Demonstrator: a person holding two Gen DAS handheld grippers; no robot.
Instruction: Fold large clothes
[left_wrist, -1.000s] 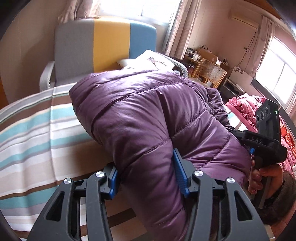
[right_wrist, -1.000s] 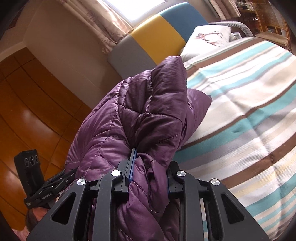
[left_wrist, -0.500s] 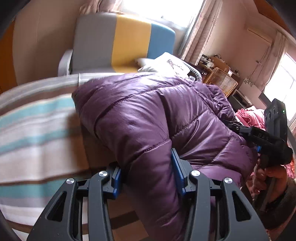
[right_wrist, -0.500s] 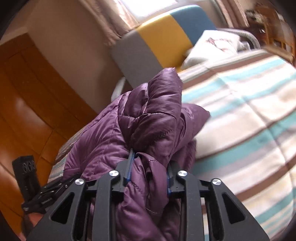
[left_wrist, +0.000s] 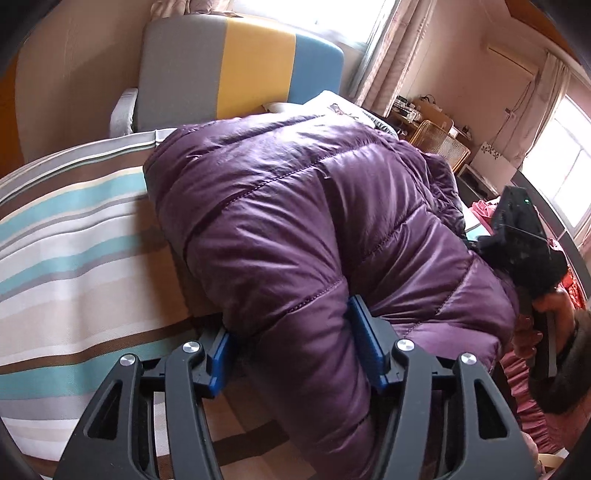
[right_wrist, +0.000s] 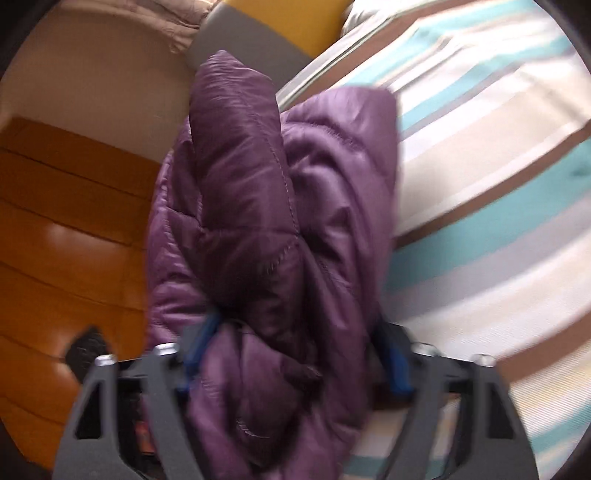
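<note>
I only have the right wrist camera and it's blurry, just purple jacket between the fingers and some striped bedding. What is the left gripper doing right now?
Observer: The left gripper has a thick fold of the purple jacket between its fingers, and its jaws are opening.
Operator: Is the rest of the jacket down on the bed?
Observer: It looks so. From the left wrist, the bulk sits as a rounded heap on the striped bed cover.
Operator: What's beyond the jacket on that side?
Observer: A wicker chair stands past it, by the far wall.
</note>
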